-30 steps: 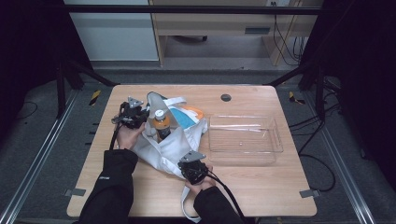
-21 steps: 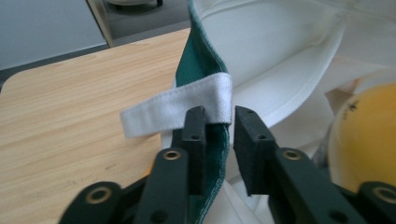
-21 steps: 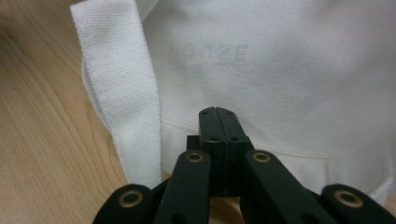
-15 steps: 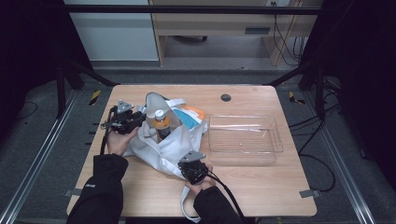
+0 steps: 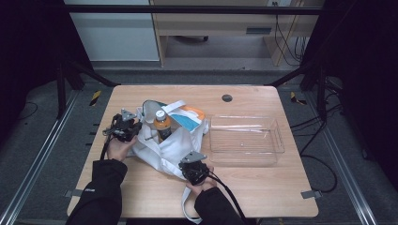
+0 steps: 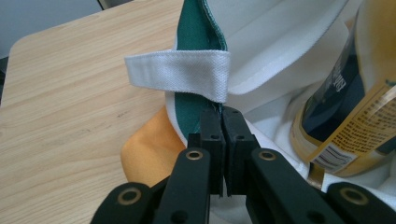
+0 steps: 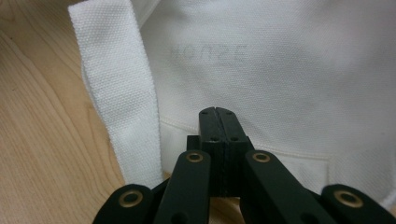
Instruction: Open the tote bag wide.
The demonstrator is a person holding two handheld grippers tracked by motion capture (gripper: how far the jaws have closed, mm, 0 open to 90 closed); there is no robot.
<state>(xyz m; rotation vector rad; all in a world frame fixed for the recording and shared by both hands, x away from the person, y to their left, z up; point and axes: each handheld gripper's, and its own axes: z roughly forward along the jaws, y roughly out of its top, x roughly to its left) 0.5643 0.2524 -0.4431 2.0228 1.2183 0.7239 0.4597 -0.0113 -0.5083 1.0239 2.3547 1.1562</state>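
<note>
A white cloth bag lies crumpled on the wooden desk, a little left of the middle. Its mouth is open toward the far side, and a bottle with a white cap and a yellow label stands in it. Just behind the bottle there is a flat packet in teal, white and orange, with a white strap lying over it. The left claw is at the left edge of the bag. In the left gripper view its two black jaws are pressed together on the bag's rim, where the cloth is green inside, right under a folded white strap. The bottle is close by on the right there. The right claw is at the near edge of the bag. In the right gripper view its jaws are squeezed tight on the white cloth, beside a long white strap. A clear plastic box sits to the right of the bag, near it.
</note>
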